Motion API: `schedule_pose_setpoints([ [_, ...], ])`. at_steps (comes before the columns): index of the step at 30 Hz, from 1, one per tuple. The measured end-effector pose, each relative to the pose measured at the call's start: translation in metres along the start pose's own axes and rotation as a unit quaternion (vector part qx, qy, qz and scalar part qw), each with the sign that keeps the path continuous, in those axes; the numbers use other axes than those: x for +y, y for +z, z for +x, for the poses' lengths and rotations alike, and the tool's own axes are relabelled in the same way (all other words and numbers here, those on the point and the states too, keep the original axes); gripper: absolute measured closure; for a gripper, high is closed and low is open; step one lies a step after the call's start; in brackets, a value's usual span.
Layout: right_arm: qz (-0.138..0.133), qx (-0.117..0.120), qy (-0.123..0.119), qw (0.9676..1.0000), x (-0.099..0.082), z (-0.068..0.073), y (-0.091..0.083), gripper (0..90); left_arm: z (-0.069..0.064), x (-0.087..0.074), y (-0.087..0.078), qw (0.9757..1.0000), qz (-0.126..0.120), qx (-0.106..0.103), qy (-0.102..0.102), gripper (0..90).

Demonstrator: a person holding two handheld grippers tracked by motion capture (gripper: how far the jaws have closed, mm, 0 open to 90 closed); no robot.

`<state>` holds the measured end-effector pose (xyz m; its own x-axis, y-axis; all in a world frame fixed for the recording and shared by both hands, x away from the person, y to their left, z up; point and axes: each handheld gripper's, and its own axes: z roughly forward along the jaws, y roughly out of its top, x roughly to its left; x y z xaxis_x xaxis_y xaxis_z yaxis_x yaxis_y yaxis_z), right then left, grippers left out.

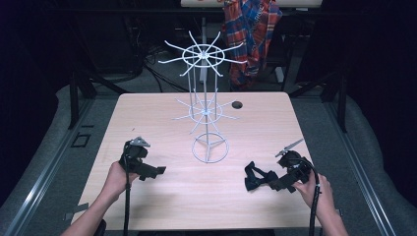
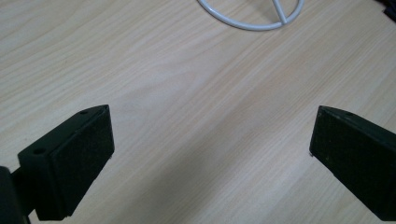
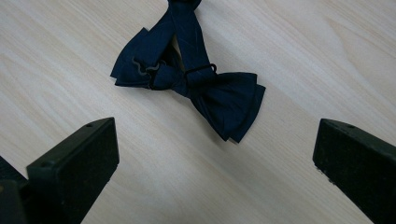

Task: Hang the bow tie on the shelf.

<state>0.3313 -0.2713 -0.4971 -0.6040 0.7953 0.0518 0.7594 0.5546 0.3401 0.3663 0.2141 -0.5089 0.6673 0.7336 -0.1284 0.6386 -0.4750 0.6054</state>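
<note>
Soft, light, floppy dark bow tie [image 3: 196, 88] lying flat on the bench [image 1: 162, 196] at 12 o'clock of the wide-open right tool [image 3: 215, 163], best pinched at its knotted centre; left tool [image 2: 210, 154] likewise spread, empty, near the white wire rack [image 1: 209, 113].

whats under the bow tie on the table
The bow tie lies flat on the bare wooden table, wood grain showing all around it. Whether anything sits beneath the fabric is hidden. Its strap loops away from the right gripper.
</note>
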Motion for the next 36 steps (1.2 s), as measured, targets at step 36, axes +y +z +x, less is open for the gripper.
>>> schedule_pose_setpoints([
  [36,-0.030,-0.003,-0.029,0.9991,0.021,0.024,0.030,19.0,-0.001,0.002,0.003,1.0000,0.005,-0.006,0.006,0.0],
])
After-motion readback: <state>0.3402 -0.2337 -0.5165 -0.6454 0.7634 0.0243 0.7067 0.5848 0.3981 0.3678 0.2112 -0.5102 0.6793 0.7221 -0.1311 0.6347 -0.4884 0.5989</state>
